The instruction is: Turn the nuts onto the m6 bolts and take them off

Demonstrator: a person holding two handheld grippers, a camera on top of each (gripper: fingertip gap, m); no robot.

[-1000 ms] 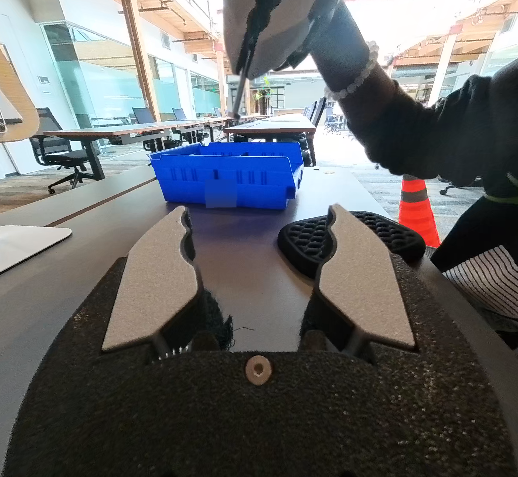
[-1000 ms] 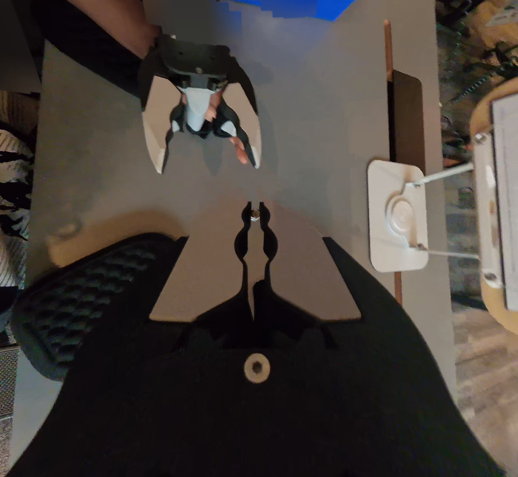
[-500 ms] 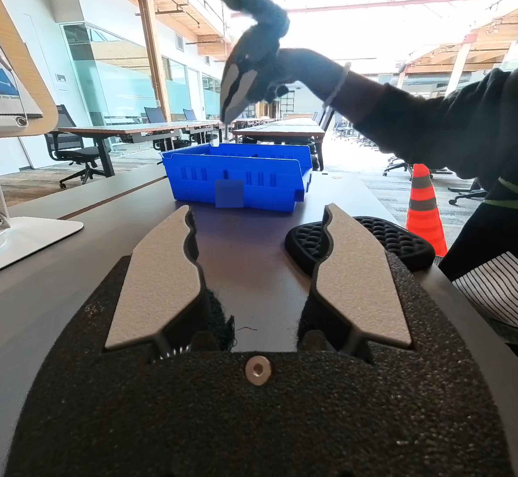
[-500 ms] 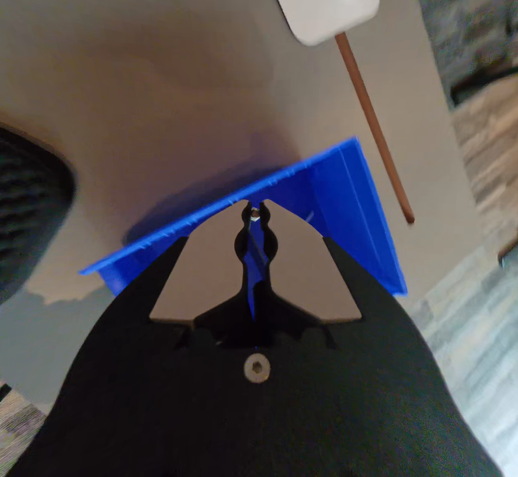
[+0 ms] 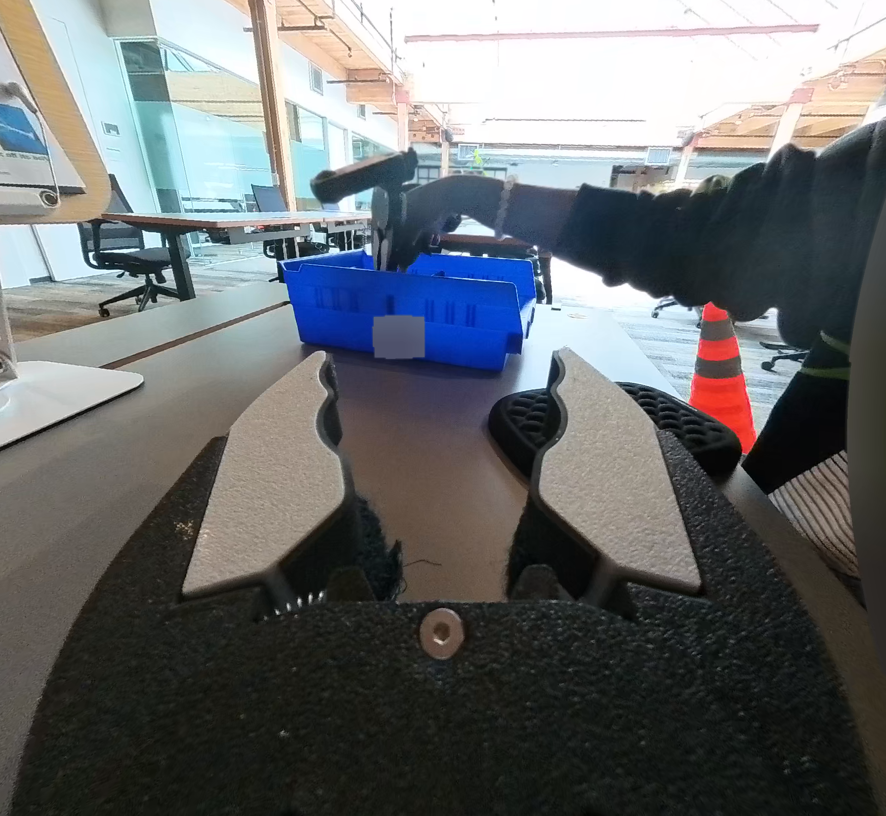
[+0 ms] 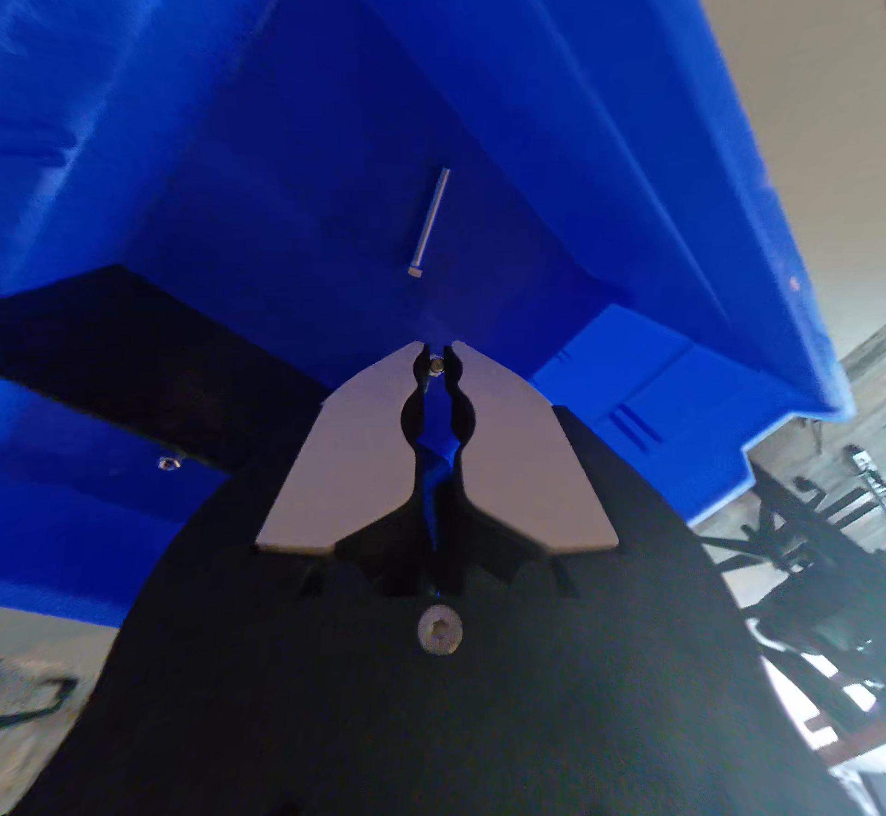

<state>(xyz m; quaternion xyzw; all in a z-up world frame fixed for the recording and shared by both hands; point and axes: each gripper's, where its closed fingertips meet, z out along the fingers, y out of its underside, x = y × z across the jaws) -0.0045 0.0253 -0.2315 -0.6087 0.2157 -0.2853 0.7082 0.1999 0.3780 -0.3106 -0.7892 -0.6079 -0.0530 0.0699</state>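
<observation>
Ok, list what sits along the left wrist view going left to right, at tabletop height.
White monitor base → left gripper, open over bare table, with the blue bin behind it → black mesh pad → orange traffic cone on the floor beyond the table edge.

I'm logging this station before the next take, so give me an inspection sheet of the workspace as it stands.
Surface: grey table, mostly bare.
Job's things: blue bin on it; inside, a loose bolt and a loose nut.
Clutter: black mesh pad; white stand base.
Grippers: left gripper open, empty; right gripper in the bin, shut on a small nut.
Cables: nothing seen.
Surroundings: office desks, chairs, orange cone.
</observation>
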